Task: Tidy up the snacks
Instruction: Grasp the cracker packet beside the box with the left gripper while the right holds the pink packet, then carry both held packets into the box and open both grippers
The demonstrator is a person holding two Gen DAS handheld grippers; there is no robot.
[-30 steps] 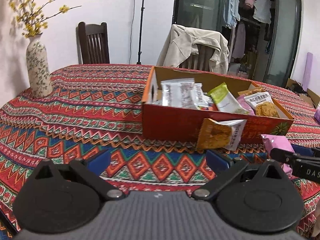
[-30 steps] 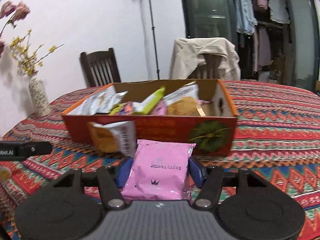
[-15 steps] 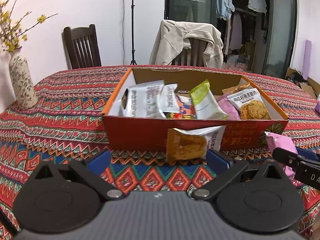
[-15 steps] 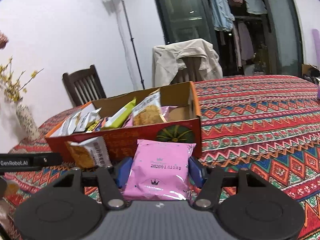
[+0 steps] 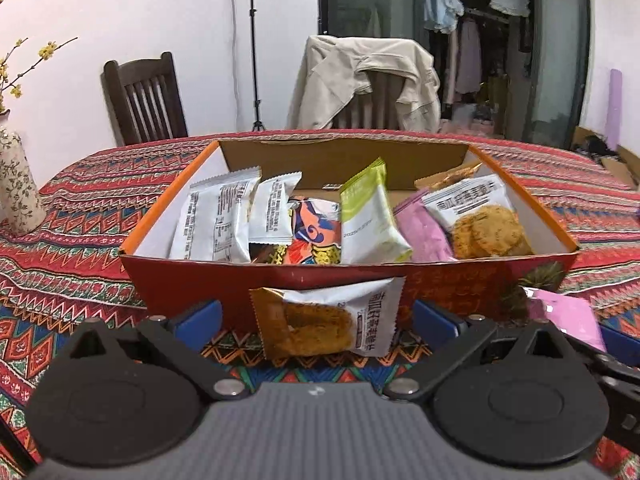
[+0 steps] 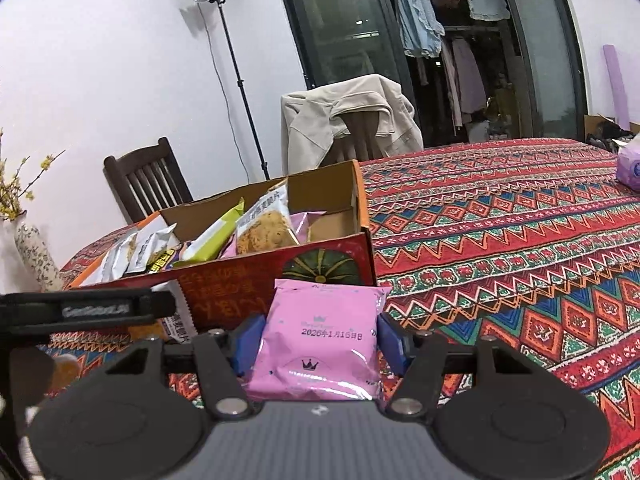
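Observation:
An orange cardboard box [image 5: 192, 280] on the patterned tablecloth holds several snack packets. A cracker packet [image 5: 324, 320] leans against the box's front wall, between the wide-open blue fingers of my left gripper [image 5: 316, 316]; I cannot tell whether they touch it. My right gripper [image 6: 318, 340] is shut on a pink snack packet [image 6: 320, 340] and holds it just in front of the box's right front corner [image 6: 320, 272]. The pink packet also shows in the left wrist view [image 5: 564, 316]. The left gripper body shows in the right wrist view [image 6: 88, 308].
A flowered vase [image 5: 18, 188] stands at the table's left. A dark wooden chair [image 5: 144, 100] and a chair draped with a beige jacket [image 5: 368, 80] stand behind the table. A light stand [image 6: 228, 80] is by the wall. A purple pack [image 6: 628, 164] lies far right.
My left gripper has swung right and moved closer, so the cracker packet now sits between its fingers. My right gripper has lifted and turned right with the pink packet.

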